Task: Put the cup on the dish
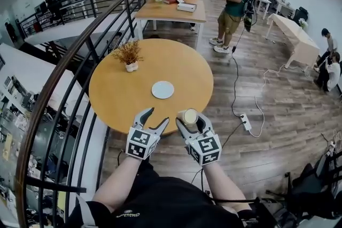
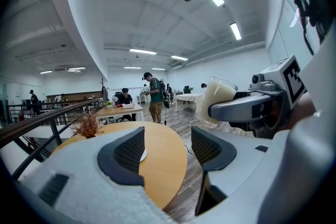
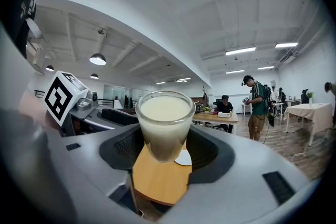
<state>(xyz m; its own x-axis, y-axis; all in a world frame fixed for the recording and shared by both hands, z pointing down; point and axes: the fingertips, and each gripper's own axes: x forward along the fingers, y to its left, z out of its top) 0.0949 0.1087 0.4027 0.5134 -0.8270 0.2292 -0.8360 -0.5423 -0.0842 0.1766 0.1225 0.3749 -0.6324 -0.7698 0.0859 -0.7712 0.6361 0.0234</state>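
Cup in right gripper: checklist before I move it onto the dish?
1. Grip: right gripper has a pad on each side of the cup: ok.
2. Cup upright, no spill visible: ok.
3. Dish bare, nothing on it: ok.
4. Path over the table from cup to dish is free; the potted plant stands beyond the dish, to its left: ok.
5. Left gripper open, empty, beside the cup and not touching it: ok.
6. Height of the cup's base above the table edge: cannot tell.

Forearms (image 1: 122, 183) extended side by side — left gripper (image 1: 157, 117) fingers apart, right gripper (image 1: 192, 120) fingers clamping the cup (image 3: 164, 123).
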